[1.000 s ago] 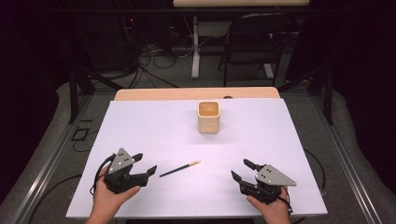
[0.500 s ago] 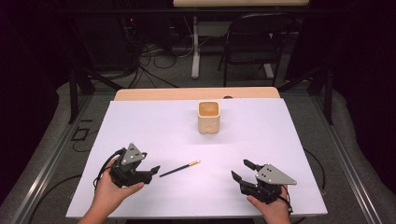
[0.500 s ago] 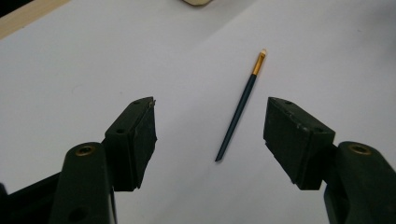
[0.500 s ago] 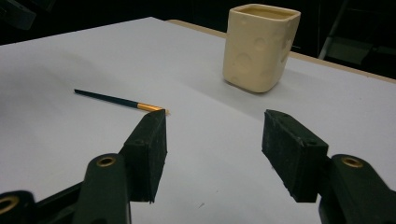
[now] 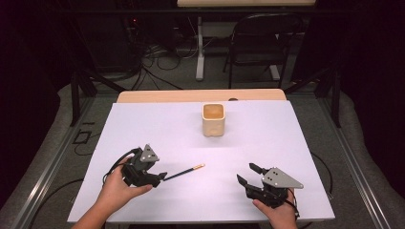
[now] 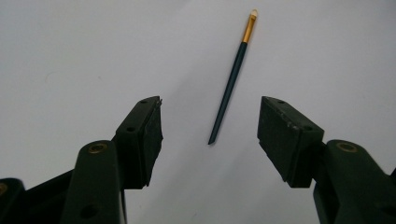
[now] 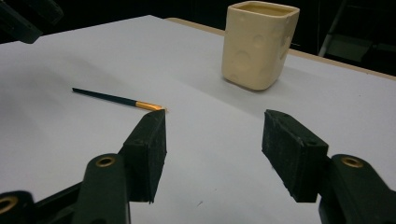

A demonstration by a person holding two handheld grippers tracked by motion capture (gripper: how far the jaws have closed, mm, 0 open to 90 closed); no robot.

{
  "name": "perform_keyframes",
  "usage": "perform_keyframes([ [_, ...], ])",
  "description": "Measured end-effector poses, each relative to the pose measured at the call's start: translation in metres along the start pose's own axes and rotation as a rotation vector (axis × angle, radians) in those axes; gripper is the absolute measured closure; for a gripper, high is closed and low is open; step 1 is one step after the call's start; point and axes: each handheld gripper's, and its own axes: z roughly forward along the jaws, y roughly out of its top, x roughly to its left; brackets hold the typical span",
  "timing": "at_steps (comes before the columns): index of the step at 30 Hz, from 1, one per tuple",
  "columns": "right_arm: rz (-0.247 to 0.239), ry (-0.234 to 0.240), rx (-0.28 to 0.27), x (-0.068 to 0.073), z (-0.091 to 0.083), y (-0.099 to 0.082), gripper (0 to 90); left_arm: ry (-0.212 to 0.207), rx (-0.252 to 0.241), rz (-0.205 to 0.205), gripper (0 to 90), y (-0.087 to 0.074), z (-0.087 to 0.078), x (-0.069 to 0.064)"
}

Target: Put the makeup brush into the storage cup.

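Currently, the left gripper [image 5: 160, 176] sits near the front left corner of the worktop [image 5: 157, 124], with its jaws spread wide and nothing between the pads. In the left gripper view, the dark tip of the pencil [image 6: 232, 79] lies in the gap just ahead of the two pads [image 6: 152, 135], touching neither, and the shaft runs away from the gripper at a slight angle to the jaw axis. The pencil lies flat on the worktop, toward the front edge and left of centre, with its gold ferrule end pointing toward the middle. Risk one: the shaft is thin and round, so a closure on the tapered tip alone is likely to squeeze it out forward or roll it sideways. Risk two: because the shaft lies flat, pads that arrive too high close above it, and pads that arrive too low press into the worktop surface. Risk three: a grip at one end leaves the long free end to droop or swing. The cream cup [image 5: 213, 119] stands upright toward the rear edge near centre, well apart from the pencil. The right gripper [image 5: 248, 174] rests near the front right corner, jaws also spread and empty, and poses no evident collision hazard.
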Motion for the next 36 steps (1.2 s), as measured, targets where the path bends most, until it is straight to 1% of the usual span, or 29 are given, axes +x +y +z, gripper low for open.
perform_keyframes([
  [1,0.000,0.000,0.000,0.000,0.000,0.000,40.0,0.000,0.000,0.000,40.8,0.000,0.000,0.000],
  [4,0.001,-0.001,0.001,0.000,0.000,0.000,40.0,-0.007,0.037,0.019,41.5,0.004,0.004,-0.001],
  [8,0.003,-0.001,0.001,-0.001,0.000,0.000,40.0,-0.033,0.083,0.028,42.8,0.007,0.010,0.000],
  [13,0.005,0.001,0.002,-0.001,0.000,0.000,39.9,-0.040,0.140,0.042,45.9,0.010,0.019,0.000],
  [15,0.008,0.000,-0.001,-0.001,0.001,-0.001,39.9,-0.051,0.165,0.055,47.4,0.011,0.022,0.001],
  [17,0.009,0.002,-0.001,-0.002,0.001,-0.001,40.0,-0.055,0.183,0.058,48.3,0.012,0.026,0.001],
  [19,0.009,0.001,-0.001,-0.002,0.001,-0.001,39.9,-0.052,0.202,0.066,49.5,0.014,0.029,0.001],
  [24,0.008,0.003,0.000,-0.002,0.001,-0.001,39.9,-0.046,0.233,0.087,51.9,0.020,0.034,0.001],
  [27,0.009,0.003,0.001,-0.002,0.001,-0.001,40.0,-0.048,0.242,0.088,52.8,0.022,0.036,0.000],
  [30,0.010,0.004,-0.005,-0.002,0.001,-0.001,39.9,-0.057,0.264,0.090,54.6,0.026,0.040,-0.001],
  [31,0.010,0.004,-0.005,-0.002,0.001,-0.001,39.9,-0.057,0.264,0.090,55.3,0.026,0.040,-0.001],
  [33,0.010,0.005,-0.004,-0.003,0.001,-0.001,39.9,-0.065,0.282,0.095,56.4,0.028,0.044,-0.001],
  [34,0.010,0.005,-0.004,-0.003,0.001,-0.001,39.9,-0.065,0.282,0.095,57.3,0.028,0.044,-0.001],
  [36,0.010,0.005,-0.004,-0.003,0.001,-0.001,40.0,-0.069,0.298,0.098,57.6,0.029,0.048,-0.001],
])
